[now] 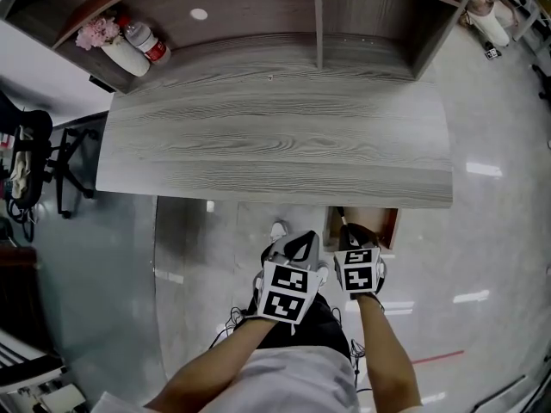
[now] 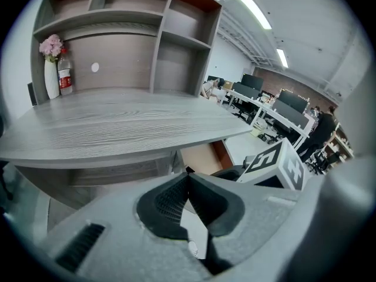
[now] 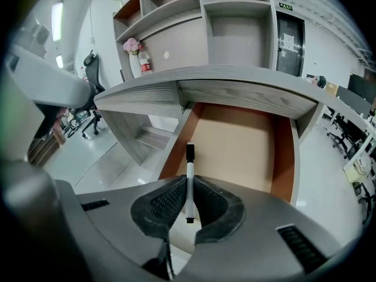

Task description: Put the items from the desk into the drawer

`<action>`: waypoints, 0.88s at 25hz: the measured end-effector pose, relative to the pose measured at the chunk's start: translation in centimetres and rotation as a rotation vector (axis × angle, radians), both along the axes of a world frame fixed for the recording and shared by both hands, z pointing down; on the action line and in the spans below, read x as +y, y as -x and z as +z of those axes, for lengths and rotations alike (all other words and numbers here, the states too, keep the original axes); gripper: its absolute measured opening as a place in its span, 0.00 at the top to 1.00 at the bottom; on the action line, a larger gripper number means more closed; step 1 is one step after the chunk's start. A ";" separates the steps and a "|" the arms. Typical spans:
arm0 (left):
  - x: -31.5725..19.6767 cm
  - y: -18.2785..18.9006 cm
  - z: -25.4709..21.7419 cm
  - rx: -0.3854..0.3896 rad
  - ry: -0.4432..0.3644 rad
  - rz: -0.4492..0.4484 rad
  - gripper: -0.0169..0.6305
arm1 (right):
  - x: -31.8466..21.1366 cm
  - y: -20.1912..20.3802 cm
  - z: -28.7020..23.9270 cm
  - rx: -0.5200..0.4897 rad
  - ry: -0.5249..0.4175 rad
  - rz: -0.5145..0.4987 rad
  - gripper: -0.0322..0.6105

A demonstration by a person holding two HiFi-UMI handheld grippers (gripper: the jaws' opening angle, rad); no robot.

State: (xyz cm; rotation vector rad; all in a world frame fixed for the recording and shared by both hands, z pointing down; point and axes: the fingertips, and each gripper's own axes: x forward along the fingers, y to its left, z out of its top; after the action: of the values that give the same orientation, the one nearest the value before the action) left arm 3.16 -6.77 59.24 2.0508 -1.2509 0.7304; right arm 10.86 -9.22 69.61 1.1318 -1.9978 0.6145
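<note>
A white marker with a black cap [image 3: 190, 166] stands upright between the pads of my right gripper [image 3: 189, 180], which is shut on it. It hangs over the near end of the open drawer [image 3: 238, 137], whose tan bottom shows bare. In the head view the right gripper [image 1: 354, 233] is at the drawer [image 1: 388, 224] under the desk's front right edge. My left gripper [image 1: 295, 246] is just left of it, below the desk edge. Its jaws [image 2: 188, 175] meet at the tips with nothing between them. The grey wood desk [image 1: 275, 140] has a bare top.
A white vase with pink flowers [image 1: 119, 50] and a bottle [image 1: 148, 41] stand in the back left shelf corner. Shelf compartments [image 1: 370, 15] rise behind the desk. An office chair [image 1: 30, 157] is at the left. The person's legs are below the grippers.
</note>
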 end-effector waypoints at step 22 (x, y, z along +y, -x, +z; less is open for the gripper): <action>-0.2 1.6 -0.2 0.000 -0.005 -0.028 0.97 | -0.3 1.2 0.5 0.049 0.066 -0.016 0.90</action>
State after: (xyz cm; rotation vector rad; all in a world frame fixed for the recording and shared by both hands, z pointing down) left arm 1.51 -7.00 59.04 2.0331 -1.2799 0.7149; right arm 9.63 -9.52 70.13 1.0808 -1.9294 0.6339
